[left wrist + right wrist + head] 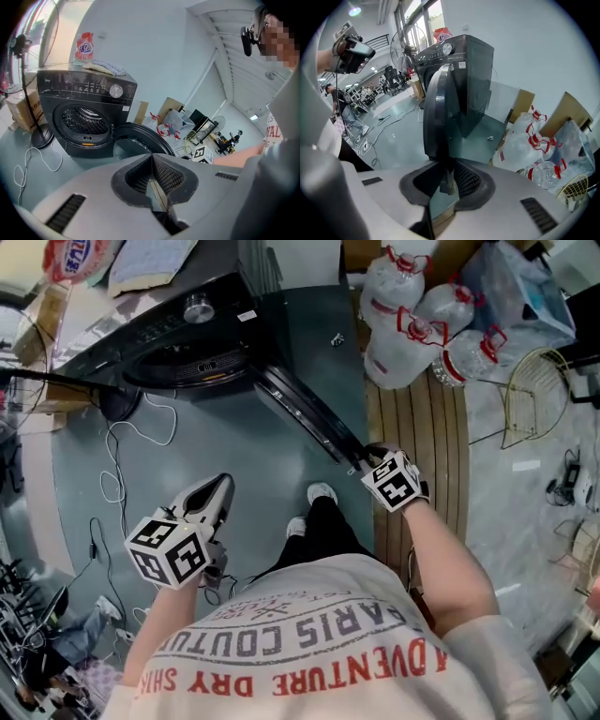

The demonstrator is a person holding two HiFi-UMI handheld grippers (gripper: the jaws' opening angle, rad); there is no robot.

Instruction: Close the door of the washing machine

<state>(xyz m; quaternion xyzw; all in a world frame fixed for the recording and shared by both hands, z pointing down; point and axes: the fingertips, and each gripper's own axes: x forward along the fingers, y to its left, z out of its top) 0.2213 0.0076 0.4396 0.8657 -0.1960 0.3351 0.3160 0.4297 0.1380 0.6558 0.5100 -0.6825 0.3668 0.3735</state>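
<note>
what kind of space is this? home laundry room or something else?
Probably a lab or workshop corner, not a home laundry: the washing machine sits on bare floor among loose cables, water jugs are piled beside it, and an open hall with people lies behind.

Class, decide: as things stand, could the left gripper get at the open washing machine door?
Probably yes: only bare floor lies between the left gripper and the door, whose outer edge the right gripper grips.
</note>
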